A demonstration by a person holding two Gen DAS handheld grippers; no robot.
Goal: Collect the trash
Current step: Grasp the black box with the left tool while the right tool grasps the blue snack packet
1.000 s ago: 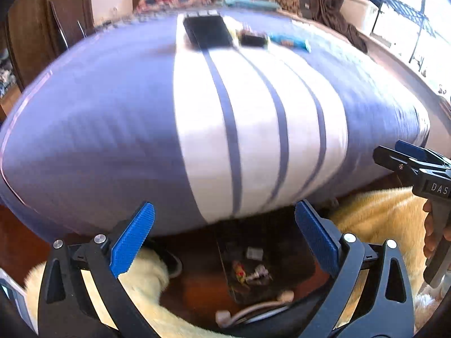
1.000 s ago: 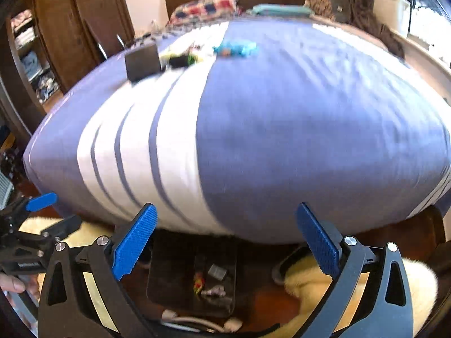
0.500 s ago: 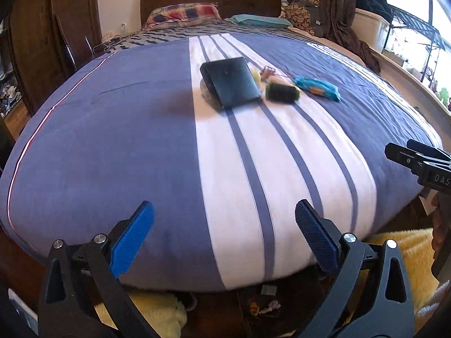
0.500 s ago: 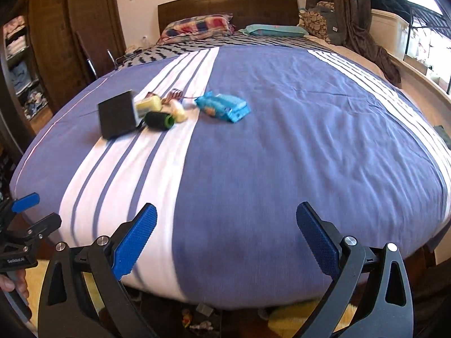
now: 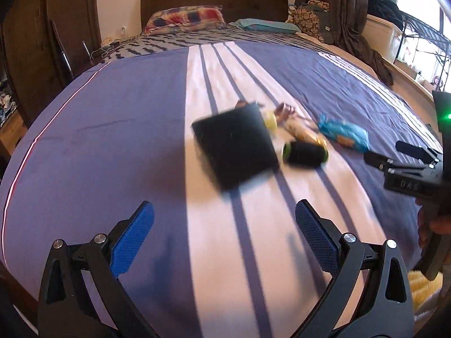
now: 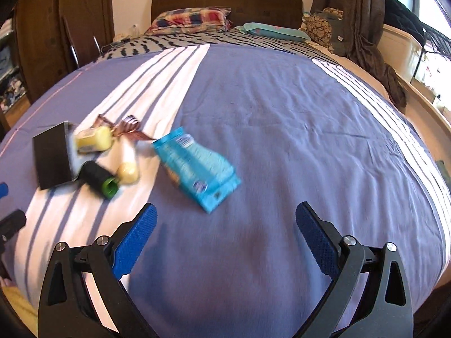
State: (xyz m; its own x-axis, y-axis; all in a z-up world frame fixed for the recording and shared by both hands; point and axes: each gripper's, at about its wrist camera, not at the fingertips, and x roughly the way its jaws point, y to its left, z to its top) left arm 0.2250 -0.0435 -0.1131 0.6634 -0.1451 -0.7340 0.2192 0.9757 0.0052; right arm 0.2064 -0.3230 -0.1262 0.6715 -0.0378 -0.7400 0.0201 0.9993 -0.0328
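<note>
I am holding two claws over a bed (image 6: 282,107) with a blue and white striped cover, and a small pile of trash is lying on it. The landmark is the blue snack bag (image 6: 197,169). It is sitting just ahead of my right claw (image 6: 224,225) and a little to its left, with its long axis running diagonally — far end toward the left, near end toward the right. Left of the bag, a black and green tube (image 6: 97,178), a pale yellow wrapper (image 6: 94,140), a cream lump (image 6: 128,171) and a bit of ribbon (image 6: 128,128) are clustering near a black box (image 6: 52,155).

Both claws are standing wide apart, gripping nothing. My left claw (image 5: 222,228) is pointing at the black box, well left of the bag, so the bag lies off to its right.

I am judging the right claw nearer to the bag — its fingers would need turning to cross the bag's short side.
</note>
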